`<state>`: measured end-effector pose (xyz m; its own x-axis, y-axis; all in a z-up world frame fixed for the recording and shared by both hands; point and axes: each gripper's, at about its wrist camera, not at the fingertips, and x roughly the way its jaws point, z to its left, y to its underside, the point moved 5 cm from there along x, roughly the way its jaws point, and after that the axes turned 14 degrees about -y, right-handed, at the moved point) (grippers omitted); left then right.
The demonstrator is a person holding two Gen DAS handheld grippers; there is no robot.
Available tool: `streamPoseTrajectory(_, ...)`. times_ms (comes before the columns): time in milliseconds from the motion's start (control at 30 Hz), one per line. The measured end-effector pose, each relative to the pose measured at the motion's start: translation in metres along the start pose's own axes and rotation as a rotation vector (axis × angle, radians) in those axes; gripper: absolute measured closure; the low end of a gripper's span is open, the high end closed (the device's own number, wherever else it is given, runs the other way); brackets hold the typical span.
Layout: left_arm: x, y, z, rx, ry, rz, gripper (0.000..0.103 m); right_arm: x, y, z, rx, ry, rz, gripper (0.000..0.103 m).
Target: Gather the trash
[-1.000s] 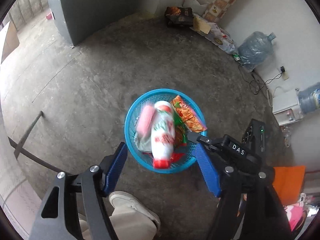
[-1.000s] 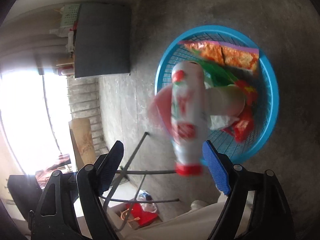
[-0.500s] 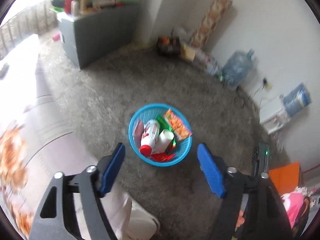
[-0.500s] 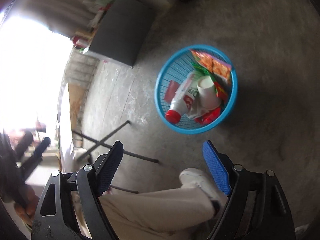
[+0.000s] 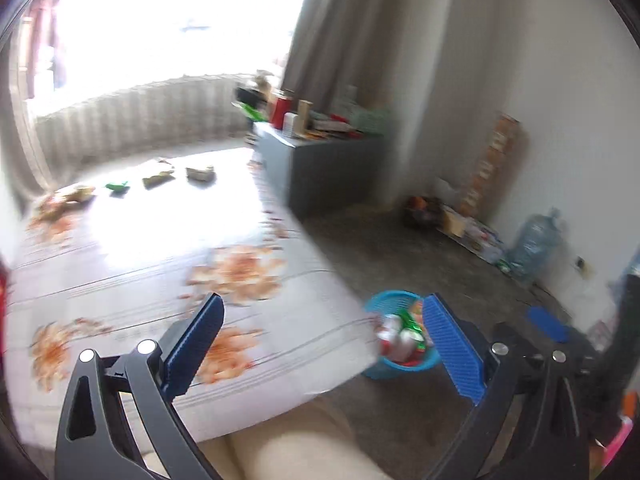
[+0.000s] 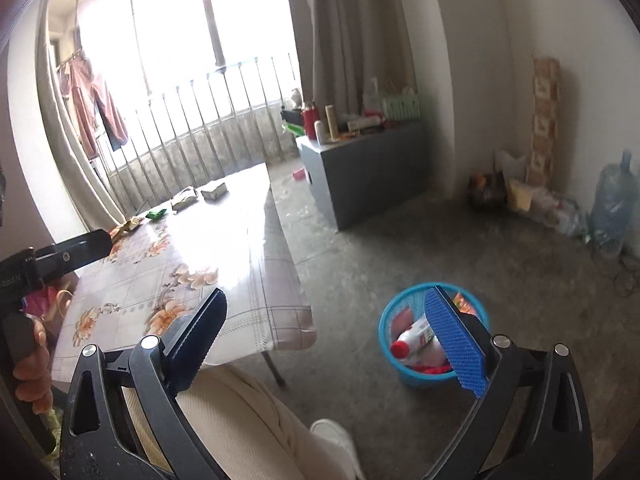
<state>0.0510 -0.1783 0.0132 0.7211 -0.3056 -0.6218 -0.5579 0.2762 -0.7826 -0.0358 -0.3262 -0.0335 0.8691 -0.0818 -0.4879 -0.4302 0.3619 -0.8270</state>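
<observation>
I am watching both views swing up from the floor to take in the counter (image 6: 224, 240) again, and that is the big change: a second ago both cameras were looking straight down into the blue basket (image 6: 434, 376) with a white bottle dropping between the pads, and now that bottle (image 6: 416, 342) is lying inside the basket with the other wrappers.

Starting at the left, the left tongs (image 5: 320, 344) are standing spread wide with nothing between the pads; the jaws have just been opening further and are carrying nothing. Through them I am seeing the floral cloth of the counter, and along its far edge a row of small packets (image 5: 160, 178) is still waiting, blurred by the swing. The basket (image 5: 400, 368) is sitting on the floor just off the counter's near right corner.

Moving right, the right tongs (image 6: 324, 340) are likewise gaping, their jaws having just been widening, and they are empty too. In this sharper view the leftover packets (image 6: 184, 200) are lying near the counter's far edge, well apart from the basket.

I am judging that one drop-off is finished and the collecting is only partly done: both tongs are free, and the next job looks like reaching across the counter for those remaining pieces.
</observation>
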Motion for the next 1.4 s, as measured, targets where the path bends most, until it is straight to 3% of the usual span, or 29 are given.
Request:
streamPoseTrajectory(167,-0.025,0.024,0.046,-0.014,-0.249,-0.058,0.006,-0.014,0.006,0.038,-0.096,-0.017,-0.075,0.008)
streamPoseTrajectory(233,-0.033,0.034,0.063,-0.02,-0.294,-0.056,0.006,-0.008,0.009,0.043,-0.081,-0.02,-0.027,0.008)
streamPoseTrajectory(333,-0.036,0.046,0.08,-0.038,-0.305,-0.026,0.006,0.007,0.02,0.047,-0.107,0.051,0.089,0.008)
streamPoseTrajectory(467,-0.029,0.06,0.097,-0.126,-0.36,0.058,0.006,0.014,0.04,0.056,-0.18,0.153,0.166,0.008)
streamPoseTrajectory(667,-0.015,0.088,0.095,-0.135,-0.411,0.157,0.006,0.026,0.072,0.076,-0.172,0.118,0.286,0.008)
streamPoseTrajectory(800,-0.011,0.1,0.098,-0.121,-0.432,0.206,0.006,0.026,0.073,0.078,-0.166,0.117,0.282,0.008)
streamPoseTrajectory(1000,-0.018,0.092,0.108,-0.161,-0.474,0.179,0.006,0.024,0.069,0.08,-0.183,0.129,0.27,0.008)
streamPoseTrajectory(1400,-0.019,0.091,0.106,-0.129,-0.503,0.188,0.006,0.021,0.068,0.08,-0.177,0.139,0.261,0.008)
